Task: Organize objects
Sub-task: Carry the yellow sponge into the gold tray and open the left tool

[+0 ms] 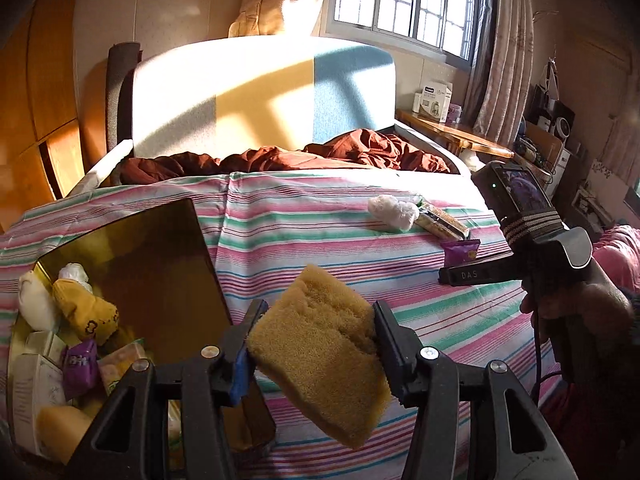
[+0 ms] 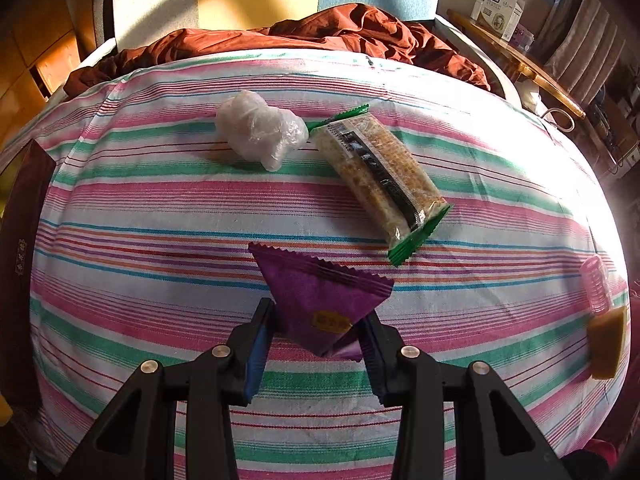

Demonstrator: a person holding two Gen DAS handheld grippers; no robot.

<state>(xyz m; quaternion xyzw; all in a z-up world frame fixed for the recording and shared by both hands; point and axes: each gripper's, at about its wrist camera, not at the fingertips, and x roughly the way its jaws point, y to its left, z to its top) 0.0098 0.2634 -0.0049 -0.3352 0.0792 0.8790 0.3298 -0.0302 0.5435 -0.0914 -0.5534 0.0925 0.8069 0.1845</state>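
The lower part of the gold box (image 1: 132,264) is cut off by the left tool's frame and the picture's edge, so its full contents cannot be made out; what shows inside is a white bundle (image 1: 36,300), a yellow sock-like roll (image 1: 86,312), a purple packet (image 1: 78,364), pale cartons and a yellow block near the bottom, heaped together. In the right wrist view only a dark edge of that box shows at the far left. The left tool (image 1: 316,336) is closed on a yellow sponge (image 1: 320,356), which is tilted and raised above the striped bedsheet (image 1: 320,208), just right of the box. The right tool (image 2: 318,332) has its fingers pressed against the lower corners of a purple triangular snack packet (image 2: 320,300), gripping it on the sheet; the packet's underside is hidden. Beyond it lie a green-ended cracker pack (image 2: 380,176) and, touching its far tip, a crumpled clear plastic bundle (image 2: 258,130). At the right edge of the bed a pink hair roller (image 2: 596,284) and an orange-yellow block (image 2: 608,344) sit close together, distorted and hard to identify. A rumpled dark red blanket (image 2: 340,32) lies at the head of the bed.
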